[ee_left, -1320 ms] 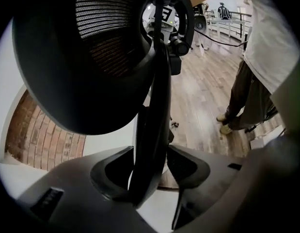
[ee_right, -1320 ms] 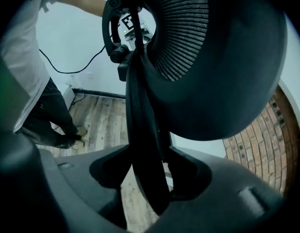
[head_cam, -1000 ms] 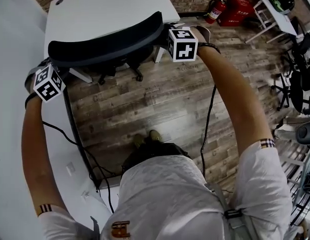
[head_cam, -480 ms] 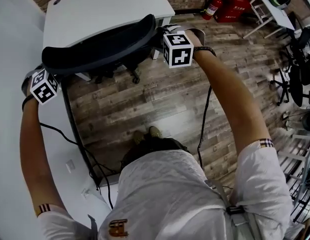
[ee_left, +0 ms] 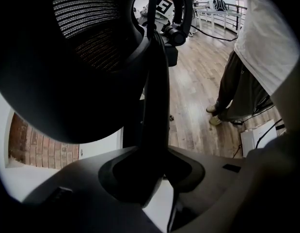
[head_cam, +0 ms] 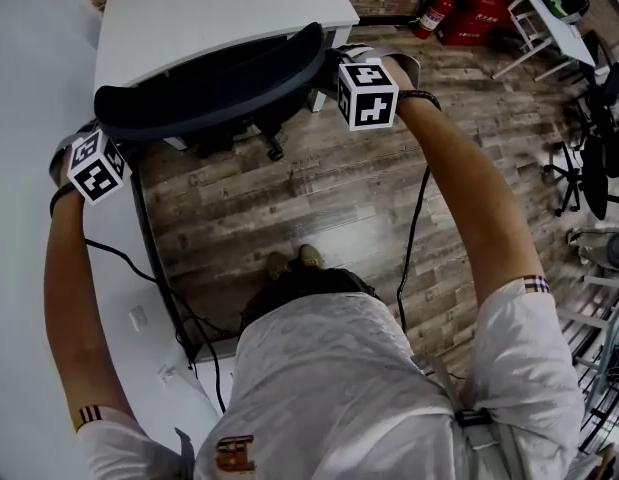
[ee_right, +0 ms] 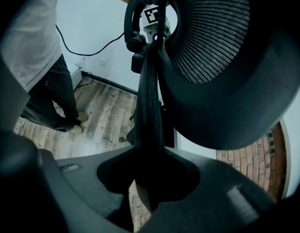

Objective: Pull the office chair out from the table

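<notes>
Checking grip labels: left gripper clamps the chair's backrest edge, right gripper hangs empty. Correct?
No: the right gripper is not empty; its jaws, just now closing, clamp the backrest edge too, per the right gripper view. The left gripper does clamp it.

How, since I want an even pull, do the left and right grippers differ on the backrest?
The left gripper clamps the backrest's left end, its cube tilted; the right gripper clamps the right end, cube squarer. The right's jaws have just been closing on that edge. Both grip it.
</notes>
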{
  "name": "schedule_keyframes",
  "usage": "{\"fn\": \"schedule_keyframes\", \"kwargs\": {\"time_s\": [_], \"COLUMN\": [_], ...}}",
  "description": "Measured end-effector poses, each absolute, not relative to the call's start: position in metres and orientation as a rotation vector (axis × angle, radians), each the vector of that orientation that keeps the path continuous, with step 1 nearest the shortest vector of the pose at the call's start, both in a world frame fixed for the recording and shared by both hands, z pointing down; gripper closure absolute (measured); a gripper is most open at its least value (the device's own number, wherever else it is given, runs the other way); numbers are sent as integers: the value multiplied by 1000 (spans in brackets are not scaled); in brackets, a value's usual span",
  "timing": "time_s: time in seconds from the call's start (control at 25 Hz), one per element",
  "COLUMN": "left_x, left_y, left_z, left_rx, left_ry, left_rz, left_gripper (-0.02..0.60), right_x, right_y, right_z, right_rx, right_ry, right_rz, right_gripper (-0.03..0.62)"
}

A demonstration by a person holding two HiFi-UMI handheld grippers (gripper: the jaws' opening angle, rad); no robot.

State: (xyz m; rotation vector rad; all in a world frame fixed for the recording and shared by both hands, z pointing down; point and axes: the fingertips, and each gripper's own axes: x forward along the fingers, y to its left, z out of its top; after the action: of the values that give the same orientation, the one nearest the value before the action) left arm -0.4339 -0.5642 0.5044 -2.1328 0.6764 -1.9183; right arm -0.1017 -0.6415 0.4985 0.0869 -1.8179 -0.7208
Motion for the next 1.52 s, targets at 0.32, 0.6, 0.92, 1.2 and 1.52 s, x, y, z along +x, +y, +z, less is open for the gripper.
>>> {"fn": "schedule_keyframes", "kwargs": {"time_s": [0.32, 0.6, 0.92, 1.2, 1.52], "left_x": [-432, -434, -430, -417, -394], "left_y": [-538, -513, -486, -459, -407], "left_z": [505, 504, 502, 502, 503], "left_rx": [-2137, -2134, -2129, -2130, -2142], "left_ry": [685, 689, 689, 694, 709], "left_rz": [-1912, -1904, -1883, -1871, -1906], "left_gripper": [462, 462, 460, 460, 460], "right_x": [-102, -104, -99, -86, -65], "right_y": [-620, -594, -563, -538, -494], "right_z": [499, 500, 498, 498, 497], "right_rx": [81, 78, 80, 79, 65], "right_ry": [-1819, -1822, -1818, -1818, -1828], "right_rz": [-733, -736, -727, -730, -760], "right_gripper": [494, 496, 496, 496, 497]}}
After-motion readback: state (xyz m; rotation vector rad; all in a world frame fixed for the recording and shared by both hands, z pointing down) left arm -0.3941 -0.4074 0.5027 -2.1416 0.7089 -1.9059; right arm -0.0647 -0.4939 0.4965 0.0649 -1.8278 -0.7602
